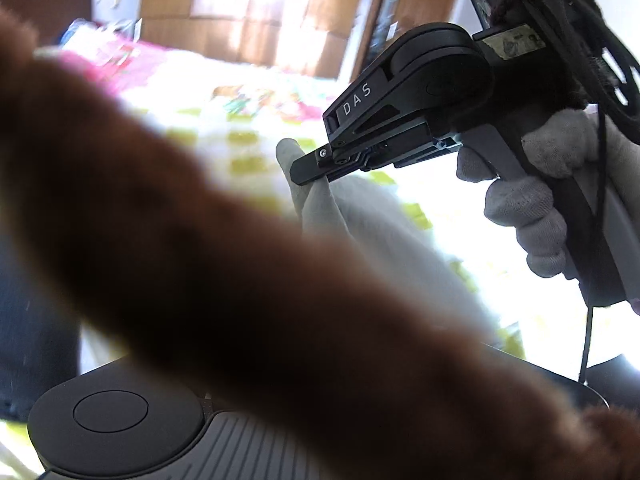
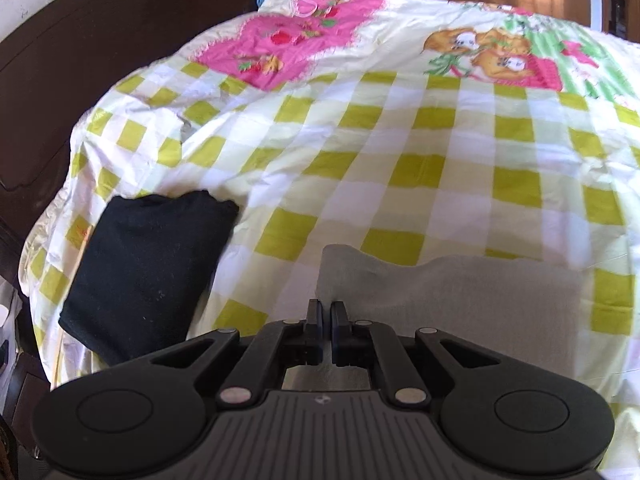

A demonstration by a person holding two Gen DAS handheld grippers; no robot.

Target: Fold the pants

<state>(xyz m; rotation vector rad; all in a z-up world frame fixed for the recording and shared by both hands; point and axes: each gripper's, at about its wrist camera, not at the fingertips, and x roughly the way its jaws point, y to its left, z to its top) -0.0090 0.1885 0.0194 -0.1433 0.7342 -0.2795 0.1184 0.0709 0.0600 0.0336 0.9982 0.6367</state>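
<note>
Right now my right claw [image 2: 326,322] hangs over the near edge of the grey pants [image 2: 452,300], jaws narrow with a slim gap; in the left wrist view it seems to pinch a corner of that cloth, likely to lift it for a fold. My left claw I cannot judge, because a blurred brown sleeve [image 1: 224,248] covers its lens. The pants lie flat on the checked bedspread [image 2: 400,140], apart from a folded black garment [image 2: 148,268] to the left. Beyond them the bedspread offers wide open room; the bed's left edge drops off close to the black garment.
</note>
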